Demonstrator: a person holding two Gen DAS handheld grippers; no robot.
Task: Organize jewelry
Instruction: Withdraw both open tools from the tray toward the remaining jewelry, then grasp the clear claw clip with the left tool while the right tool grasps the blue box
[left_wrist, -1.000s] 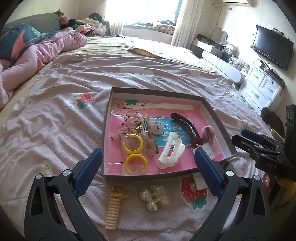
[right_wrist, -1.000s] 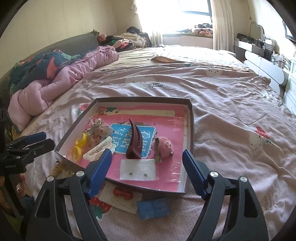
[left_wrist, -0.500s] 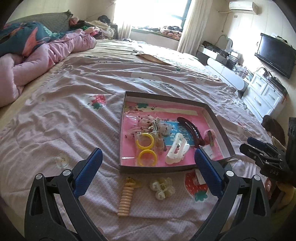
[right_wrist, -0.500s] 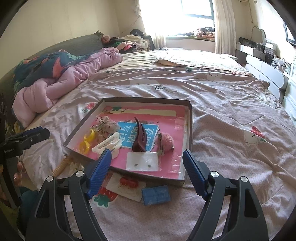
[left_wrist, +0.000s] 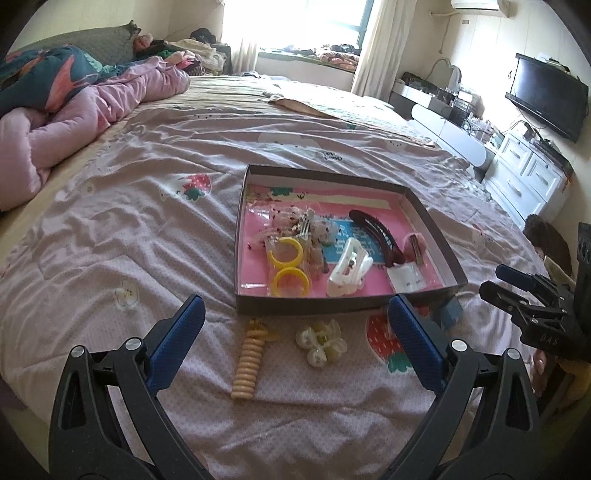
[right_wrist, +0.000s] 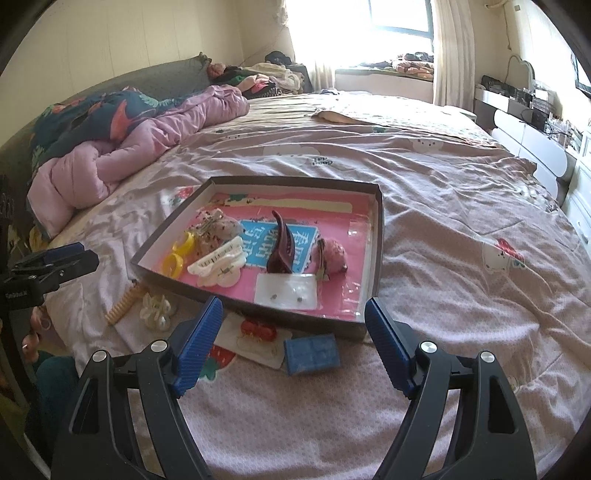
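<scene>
A shallow box (left_wrist: 317, 172) (right_wrist: 378, 236) with a pink floor lies on the bed. In it are two yellow rings (left_wrist: 290, 282), a white claw clip (left_wrist: 349, 267), a dark red banana clip (right_wrist: 282, 245), a pink clip (right_wrist: 332, 254) and an earring card (right_wrist: 286, 291). On the sheet before the box lie a cream spiral hair tie (left_wrist: 249, 363), a white flower clip (left_wrist: 321, 343), a strawberry card (right_wrist: 255, 334) and a small blue box (right_wrist: 312, 354). My left gripper (left_wrist: 295, 343) is open and empty above the hair tie and flower clip. My right gripper (right_wrist: 293, 345) is open and empty above the blue box.
A pink and floral duvet (left_wrist: 74, 107) is heaped at the far left of the bed. White drawers (left_wrist: 528, 177) and a wall television (left_wrist: 546, 96) stand at the right. The bed's near edge is just below both grippers.
Both grippers have drawn back and up from the box, so it looks smaller and more of the sheet shows. Both stay open and empty. No item has moved.
</scene>
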